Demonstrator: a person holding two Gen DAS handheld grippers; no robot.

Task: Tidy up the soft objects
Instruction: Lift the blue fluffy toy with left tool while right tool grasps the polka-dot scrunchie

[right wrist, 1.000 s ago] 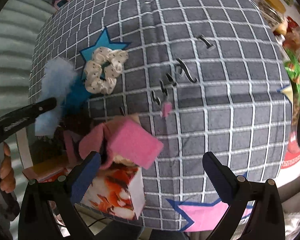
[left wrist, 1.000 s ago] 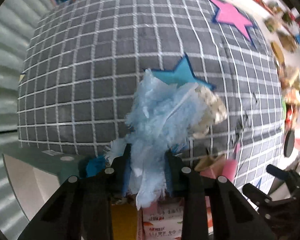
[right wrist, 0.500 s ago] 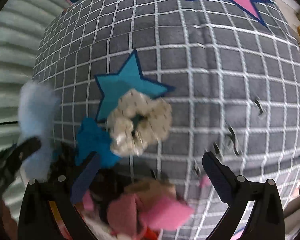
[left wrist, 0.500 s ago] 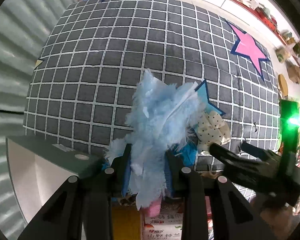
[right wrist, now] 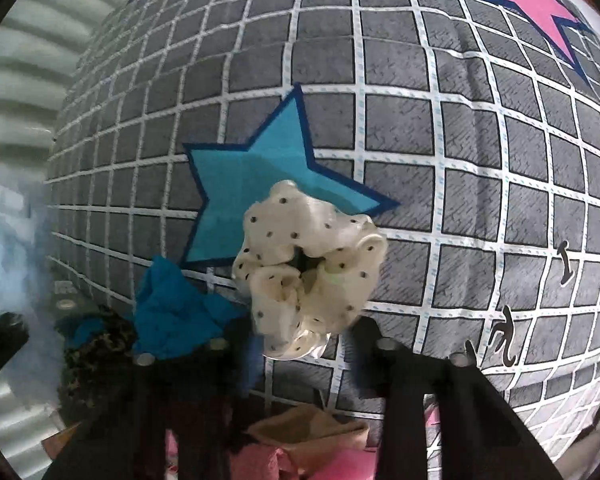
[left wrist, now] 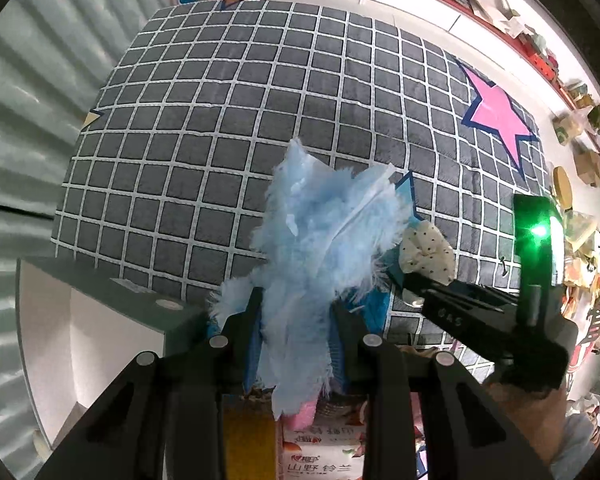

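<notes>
Soft objects are only partly sorted. A pale blue feathery tuft [left wrist: 320, 264] is clamped between the narrow-set fingers of the left gripper [left wrist: 296, 344], held above the grey checked bed cover [left wrist: 228, 128]. A cream polka-dot scrunchie [right wrist: 308, 264] lies on the cover, overlapping a printed teal star [right wrist: 256, 184], and the right gripper [right wrist: 304, 356] has its fingers drawn in tight around the scrunchie's lower edge. A crumpled teal cloth [right wrist: 172, 316] lies just beside it, untouched, and pink and tan fabric pieces [right wrist: 304, 436] sit below. None of these appears put away yet, so most of the sorting seems left to do. A second earlier the right fingers stood wide open over the pink pieces, away from the scrunchie; now they have closed on it. The left grip on the tuft is unchanged.
</notes>
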